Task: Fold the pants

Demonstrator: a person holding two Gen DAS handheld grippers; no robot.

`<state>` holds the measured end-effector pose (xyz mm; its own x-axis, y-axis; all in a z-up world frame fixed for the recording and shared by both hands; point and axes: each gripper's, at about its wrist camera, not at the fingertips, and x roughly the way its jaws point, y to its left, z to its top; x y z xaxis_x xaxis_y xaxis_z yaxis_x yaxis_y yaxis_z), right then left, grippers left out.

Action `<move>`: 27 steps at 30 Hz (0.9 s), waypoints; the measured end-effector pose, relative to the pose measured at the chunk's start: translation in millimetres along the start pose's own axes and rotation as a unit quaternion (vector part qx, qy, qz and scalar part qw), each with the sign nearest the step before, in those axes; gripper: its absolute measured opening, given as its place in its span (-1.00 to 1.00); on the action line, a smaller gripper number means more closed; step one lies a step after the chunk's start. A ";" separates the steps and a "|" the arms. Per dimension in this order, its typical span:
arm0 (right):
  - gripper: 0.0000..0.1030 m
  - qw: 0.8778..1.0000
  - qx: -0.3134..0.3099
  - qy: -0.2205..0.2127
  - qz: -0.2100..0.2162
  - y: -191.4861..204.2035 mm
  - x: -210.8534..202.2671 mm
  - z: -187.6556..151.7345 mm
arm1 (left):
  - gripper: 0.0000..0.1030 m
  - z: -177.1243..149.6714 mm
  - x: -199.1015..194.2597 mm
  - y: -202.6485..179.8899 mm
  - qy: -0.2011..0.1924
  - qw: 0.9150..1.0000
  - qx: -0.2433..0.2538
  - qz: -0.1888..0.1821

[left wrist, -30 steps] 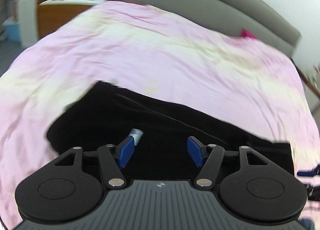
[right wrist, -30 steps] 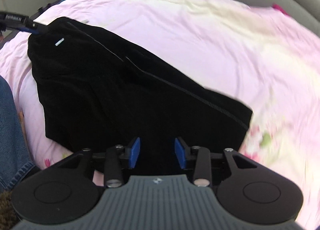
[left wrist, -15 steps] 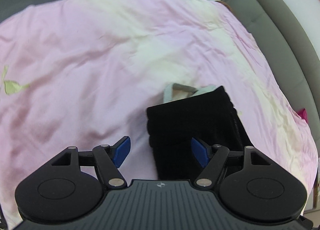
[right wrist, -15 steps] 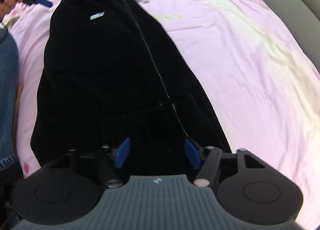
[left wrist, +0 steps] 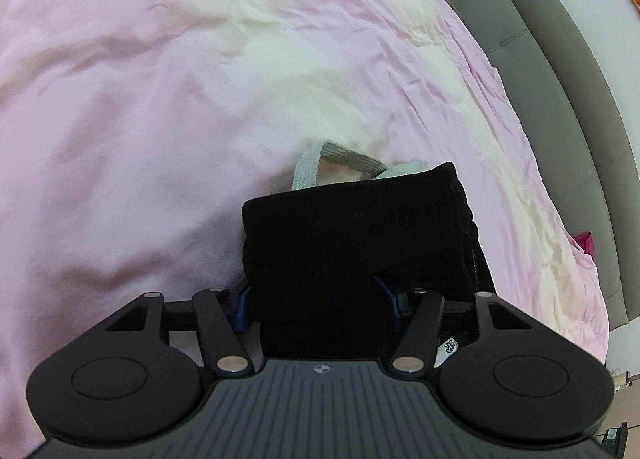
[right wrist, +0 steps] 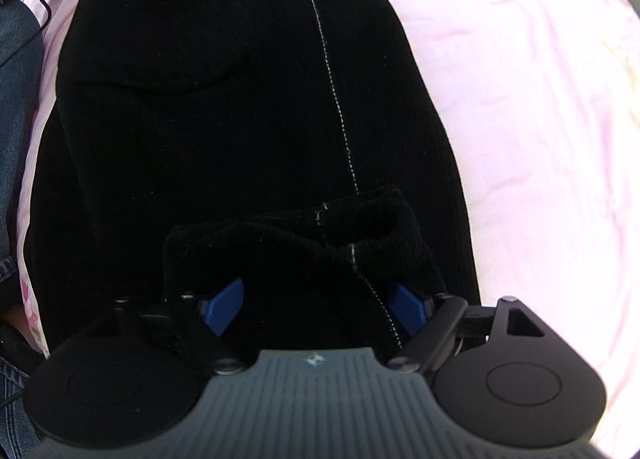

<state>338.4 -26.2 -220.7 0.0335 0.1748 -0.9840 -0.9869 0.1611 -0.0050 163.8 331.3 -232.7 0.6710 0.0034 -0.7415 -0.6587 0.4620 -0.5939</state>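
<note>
So the black pants [right wrist: 224, 107] are spread on the pink bedsheet [left wrist: 160, 99], stretching toward 12 o'clock from my right gripper [right wrist: 320, 309]. That one's pointing down with its jaws opening, a bunched cuff sitting between the blue pads, not pinched. My left gripper [left wrist: 316, 303] is closing around the folded waistband end; can't tell if the pads are pressing yet. A grey drawstring [left wrist: 320, 159] pokes out at 12.

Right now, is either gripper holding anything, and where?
Nothing firmly gripped. Left gripper is closing around the black pants' waistband end; right gripper is opening, ribbed cuff between its jaws.
</note>
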 end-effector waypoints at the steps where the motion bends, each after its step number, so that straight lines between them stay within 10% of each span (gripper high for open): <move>1: 0.51 1.000 0.001 0.003 0.003 -1.5 2.3 1.8 | 0.03 -0.3 -4.0 -0.5 -0.005 1.000 0.003 -0.005; 15: 0.33 0.997 0.069 0.006 -0.045 16.7 -27.6 10.8 | -0.20 -39.8 -96.8 -125.7 -0.080 0.979 0.166 -0.091; 19: 0.33 0.990 0.136 -0.018 -0.045 19.4 -58.9 -14.1 | -0.20 -82.1 -116.3 -182.9 -0.093 0.956 0.264 -0.091; 27: 0.33 0.959 0.267 -0.072 -0.058 31.6 -103.6 -93.7 | -0.22 -205.8 -103.8 -280.9 -0.088 0.884 0.456 -0.047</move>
<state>289.0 -130.3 -135.6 0.1974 0.2525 -0.9473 -0.7555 0.6549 0.0171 209.0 18.7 -53.2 0.8040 0.0284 -0.5939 -0.1022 0.9906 -0.0909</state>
